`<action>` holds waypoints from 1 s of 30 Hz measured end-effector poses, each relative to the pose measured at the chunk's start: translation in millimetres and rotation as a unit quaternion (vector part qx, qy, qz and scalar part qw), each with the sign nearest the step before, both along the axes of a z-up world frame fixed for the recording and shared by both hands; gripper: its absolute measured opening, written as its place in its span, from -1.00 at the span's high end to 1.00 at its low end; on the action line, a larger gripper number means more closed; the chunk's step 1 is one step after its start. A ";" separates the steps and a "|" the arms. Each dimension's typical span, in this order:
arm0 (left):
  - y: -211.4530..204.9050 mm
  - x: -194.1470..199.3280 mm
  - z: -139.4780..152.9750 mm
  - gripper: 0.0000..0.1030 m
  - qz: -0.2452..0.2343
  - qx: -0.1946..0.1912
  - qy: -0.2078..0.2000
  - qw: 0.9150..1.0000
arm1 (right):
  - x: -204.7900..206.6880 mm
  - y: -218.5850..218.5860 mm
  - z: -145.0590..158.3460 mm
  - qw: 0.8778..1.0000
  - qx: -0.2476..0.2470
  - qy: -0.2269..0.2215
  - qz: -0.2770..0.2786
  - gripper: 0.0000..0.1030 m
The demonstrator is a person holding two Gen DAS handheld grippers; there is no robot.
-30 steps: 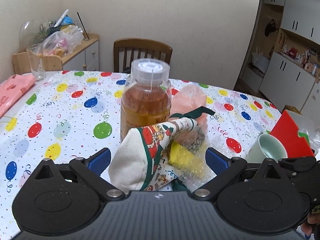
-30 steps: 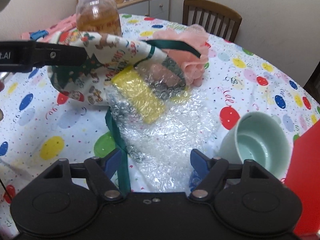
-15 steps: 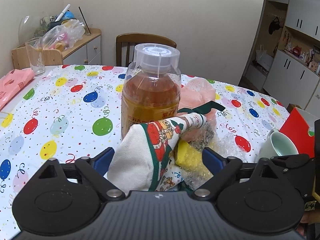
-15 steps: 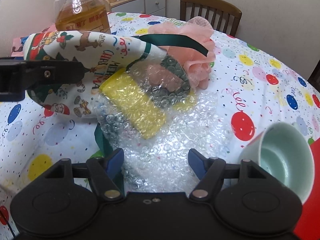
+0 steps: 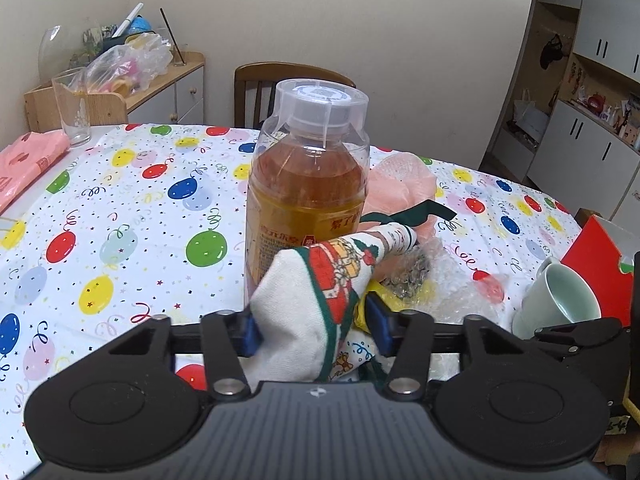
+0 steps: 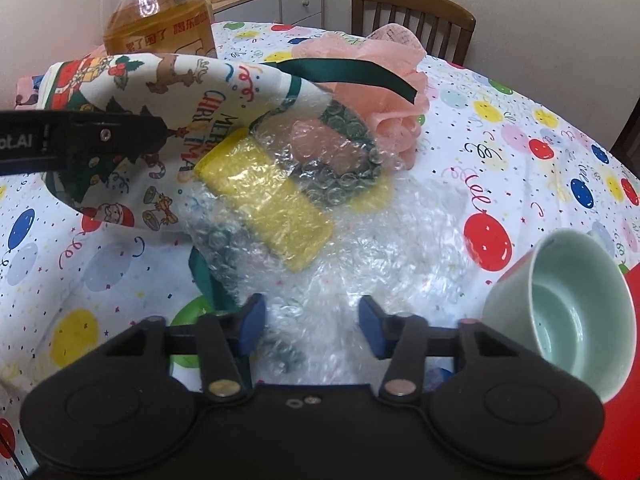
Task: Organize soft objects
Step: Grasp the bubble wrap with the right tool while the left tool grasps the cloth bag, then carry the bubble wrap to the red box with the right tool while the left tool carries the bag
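Cloth Christmas bag (image 5: 316, 312) sits between the closing left gripper (image 5: 314, 330) pads, its length running away toward the bottle (image 5: 308, 184), while the right gripper (image 6: 312, 326), also closing, straddles the bubble wrap (image 6: 332, 264) edge nearby.

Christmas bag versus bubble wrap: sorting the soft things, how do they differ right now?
The Christmas bag is opaque printed cloth, raised off the table; the bubble wrap is clear plastic lying flat. The left tool closes on the bag, the right tool around the wrap. Both are soft.
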State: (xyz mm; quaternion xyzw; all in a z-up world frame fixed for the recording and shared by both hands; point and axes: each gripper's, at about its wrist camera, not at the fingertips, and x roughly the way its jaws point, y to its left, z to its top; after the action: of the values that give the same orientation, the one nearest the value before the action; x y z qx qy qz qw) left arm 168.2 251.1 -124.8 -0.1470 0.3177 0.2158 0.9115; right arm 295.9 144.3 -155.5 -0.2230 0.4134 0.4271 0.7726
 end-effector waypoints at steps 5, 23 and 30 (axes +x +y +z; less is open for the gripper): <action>-3.6 -1.8 3.3 0.43 -0.006 0.001 -0.001 1.000 | -3.3 -0.4 4.2 1.000 -0.005 -0.010 0.003 0.73; -33.3 -31.2 35.7 0.72 -0.051 -0.020 -0.056 0.997 | -21.8 -68.9 69.7 0.996 0.087 0.004 -0.034 0.77; -48.7 -47.4 49.6 0.73 -0.061 -0.021 -0.068 0.996 | -28.3 -106.1 91.9 0.991 0.120 0.015 -0.050 0.77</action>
State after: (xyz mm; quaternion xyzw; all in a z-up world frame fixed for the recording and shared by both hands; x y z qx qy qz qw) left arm 120.9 202.4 -75.2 -0.1609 0.2679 0.1423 0.9392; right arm 267.6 38.2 -63.6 -0.1017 0.3812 0.4379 0.8078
